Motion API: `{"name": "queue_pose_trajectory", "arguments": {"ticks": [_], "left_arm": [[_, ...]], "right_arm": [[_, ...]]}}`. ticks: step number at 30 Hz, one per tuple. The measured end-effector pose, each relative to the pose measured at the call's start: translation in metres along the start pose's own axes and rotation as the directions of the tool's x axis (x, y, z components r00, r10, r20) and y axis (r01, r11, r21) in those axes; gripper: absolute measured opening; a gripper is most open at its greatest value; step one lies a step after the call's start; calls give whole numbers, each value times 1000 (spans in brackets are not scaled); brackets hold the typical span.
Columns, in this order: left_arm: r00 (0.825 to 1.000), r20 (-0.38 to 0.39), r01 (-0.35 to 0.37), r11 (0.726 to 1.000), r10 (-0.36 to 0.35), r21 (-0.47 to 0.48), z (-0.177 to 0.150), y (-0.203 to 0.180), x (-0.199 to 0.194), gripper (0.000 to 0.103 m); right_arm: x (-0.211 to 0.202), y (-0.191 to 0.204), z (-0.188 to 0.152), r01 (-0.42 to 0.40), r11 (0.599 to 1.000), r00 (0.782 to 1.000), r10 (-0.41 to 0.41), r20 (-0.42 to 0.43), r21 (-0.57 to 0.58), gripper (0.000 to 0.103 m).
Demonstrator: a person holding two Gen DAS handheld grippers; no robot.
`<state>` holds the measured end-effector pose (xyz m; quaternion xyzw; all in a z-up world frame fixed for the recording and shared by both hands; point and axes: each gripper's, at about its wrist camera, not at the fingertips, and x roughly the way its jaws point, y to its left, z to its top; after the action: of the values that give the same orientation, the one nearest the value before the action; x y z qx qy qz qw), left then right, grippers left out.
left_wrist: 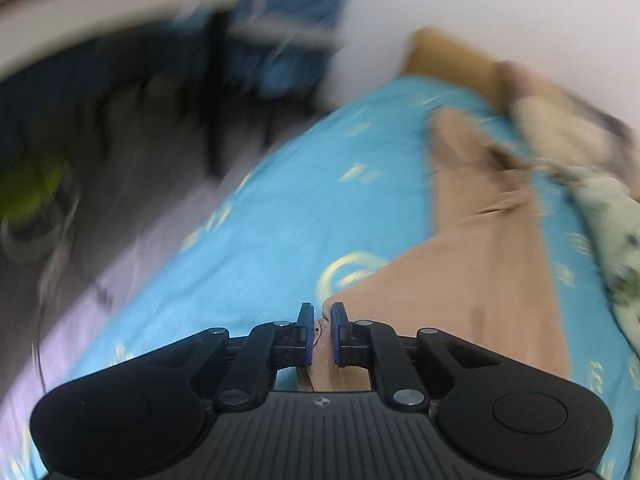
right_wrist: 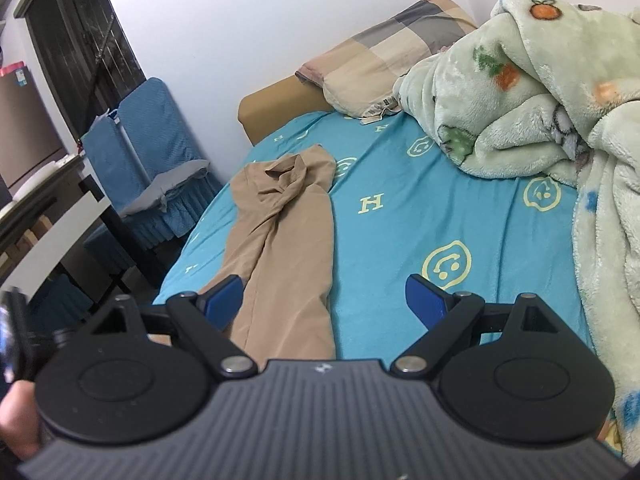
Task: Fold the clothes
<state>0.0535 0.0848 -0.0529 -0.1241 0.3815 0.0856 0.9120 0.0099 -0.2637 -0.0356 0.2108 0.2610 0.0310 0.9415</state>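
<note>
A tan garment (right_wrist: 280, 224) lies lengthwise on the blue patterned bed sheet (right_wrist: 400, 216), with its bunched end toward the headboard. In the blurred left wrist view the same tan garment (left_wrist: 488, 248) runs from my fingers toward the far end. My left gripper (left_wrist: 322, 322) is shut on the near edge of the tan garment. My right gripper (right_wrist: 326, 300) is open and empty, held above the near end of the garment, with the left finger over the cloth.
A fluffy green blanket (right_wrist: 540, 120) is heaped on the right of the bed. A checked pillow (right_wrist: 384, 48) lies at the headboard. Blue covered chairs (right_wrist: 152, 152) and a white table (right_wrist: 48, 240) stand left of the bed.
</note>
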Motion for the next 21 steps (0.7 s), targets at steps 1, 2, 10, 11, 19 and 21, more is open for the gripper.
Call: {"name": "queue_pose_trajectory", "arguments": {"ticks": [1,2,10,11,19,21], "left_arm": [[999,32,30,998,-32,55,-4,-11,-15,9],[996,61,59,992,-66,112,-8,-23,-29,9],[950,46,261,865,-309,428,-58,-113,-91,8],[946,18,282,851,-323,444,-66,-122,-89,8],[918,-238,392,821,-318,415,-86,-128,-33,6],[914,-240,399,832,-327,385,-81,-122,-32,14]], "right_arm": [[-1,-1,1,-2,1000,1000,2,1,7,89],[-1,-3,2,-5,1000,1000,5,1,16,89],[5,-17,6,-28,996,999,30,-18,90,89],[6,-19,6,-28,995,999,30,-22,93,89],[9,-21,6,-25,995,999,28,-36,98,89],[9,-20,5,-21,995,999,25,-42,95,89]]}}
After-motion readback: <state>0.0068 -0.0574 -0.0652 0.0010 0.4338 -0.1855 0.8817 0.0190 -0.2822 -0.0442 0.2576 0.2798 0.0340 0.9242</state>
